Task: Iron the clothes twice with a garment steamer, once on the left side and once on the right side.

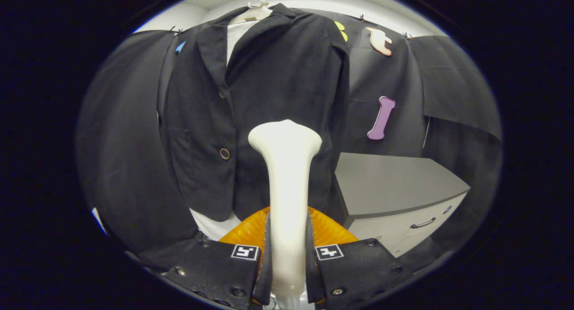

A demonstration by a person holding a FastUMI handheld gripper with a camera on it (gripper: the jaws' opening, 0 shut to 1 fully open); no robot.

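Note:
A dark jacket (264, 99) hangs on a pale hanger (254, 11) over a white mannequin form, straight ahead of me. My gripper (287, 251) is shut on the white handle of the garment steamer (287, 180), both fingers pressing its sides. The steamer's flared head rises beyond the fingers and sits against the jacket's front, on the panel to the right of the lower button (224, 153). An orange ribbed part (327, 231) of the steamer shows behind the handle, just above the fingers.
A grey-topped cabinet (394, 184) with a white drawer and handle (422, 223) stands to the right of the jacket. Black cloth covers the booth walls behind and to both sides.

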